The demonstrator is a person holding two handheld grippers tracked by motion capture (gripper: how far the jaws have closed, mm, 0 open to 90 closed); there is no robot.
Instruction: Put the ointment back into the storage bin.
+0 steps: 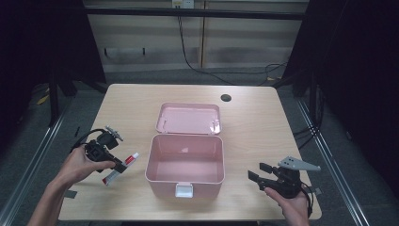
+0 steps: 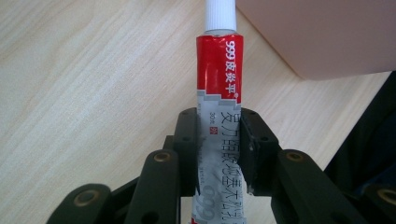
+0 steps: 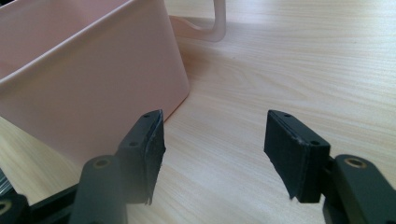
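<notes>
You have the red-and-white tube (image 2: 218, 93) clamped in your left gripper (image 1: 113, 165), just beside the open pink box (image 1: 184, 181), so dropping it inside remains, while your right gripper (image 3: 212, 154) waits, jaws apart and empty.

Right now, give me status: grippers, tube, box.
Left gripper shut on tube, left of box. Right gripper open, empty, right of box. Box open, lid behind it; path in looks clear.
</notes>
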